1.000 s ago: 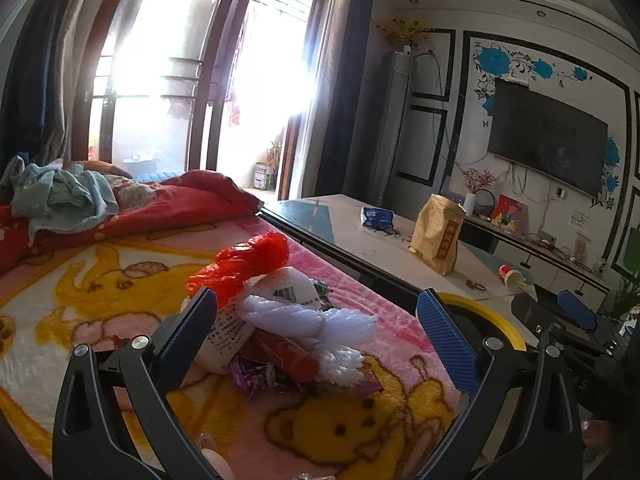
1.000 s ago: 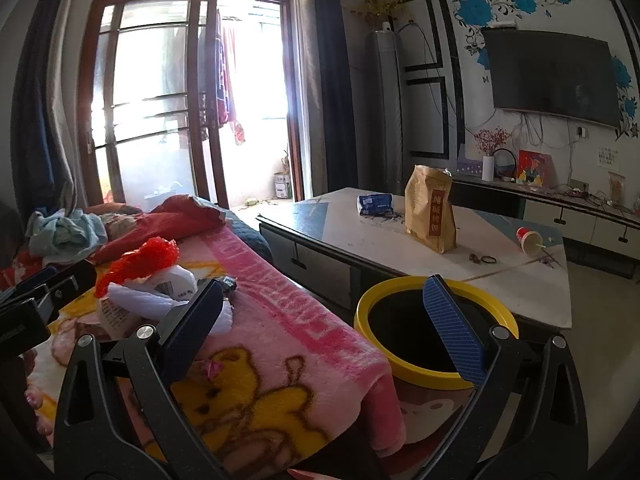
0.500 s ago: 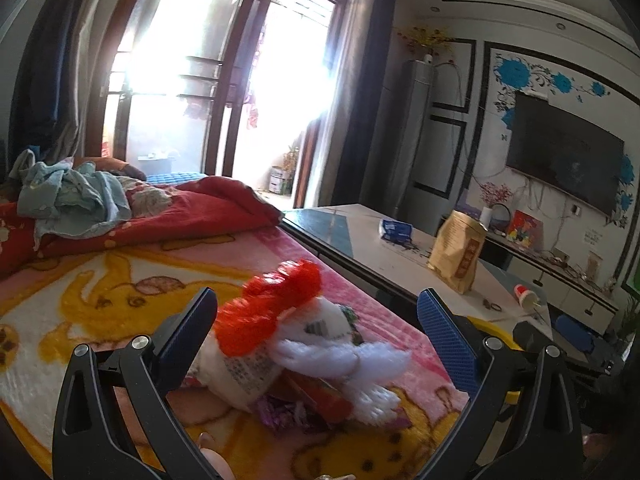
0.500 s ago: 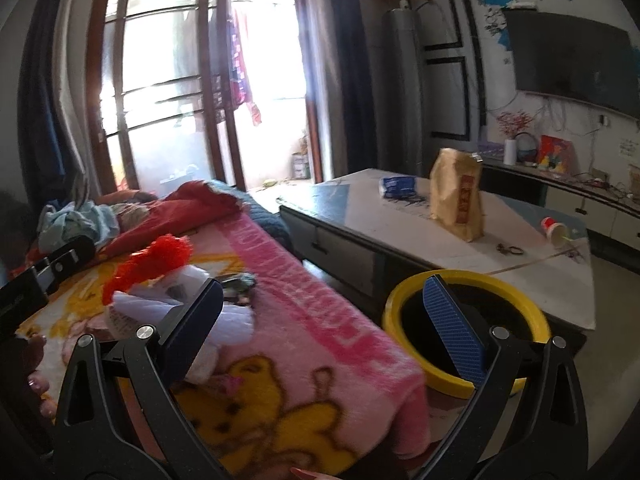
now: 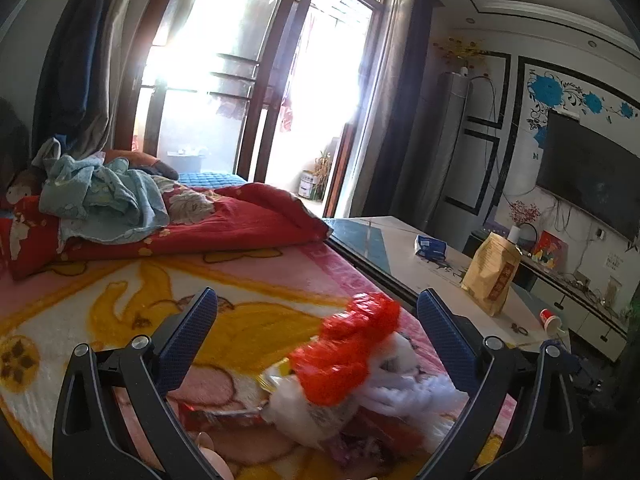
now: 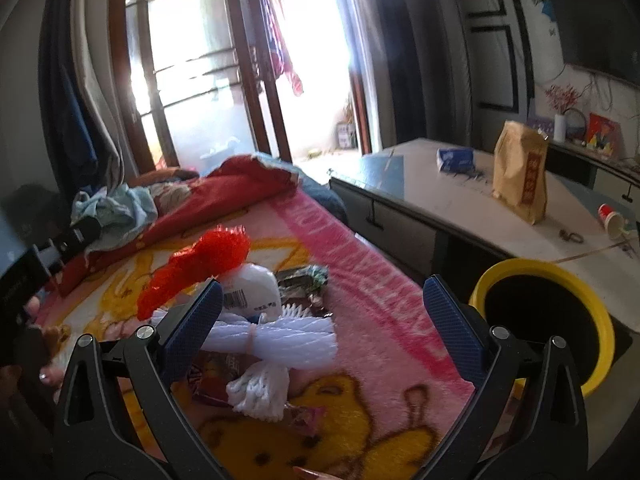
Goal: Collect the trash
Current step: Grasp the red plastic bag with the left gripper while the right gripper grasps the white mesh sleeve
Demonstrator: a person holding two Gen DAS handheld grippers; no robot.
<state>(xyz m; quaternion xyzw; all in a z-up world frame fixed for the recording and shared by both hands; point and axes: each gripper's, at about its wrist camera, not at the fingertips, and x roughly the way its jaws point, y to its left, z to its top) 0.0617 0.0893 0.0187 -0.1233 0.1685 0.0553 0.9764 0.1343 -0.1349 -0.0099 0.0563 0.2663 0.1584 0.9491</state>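
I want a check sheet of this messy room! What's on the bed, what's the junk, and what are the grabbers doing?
Surface: pink cartoon blanket on the bed.
Job's things: trash pile, red mesh net, white foam netting, wrappers; yellow-rimmed bin beside the bed.
Clutter: red quilt, light blue clothes; brown paper bag, paper cup on the table.
Grippers: left gripper and right gripper, jaws open, empty, pile between.
Cables: wires below the TV.
Surroundings: bright glass doors.
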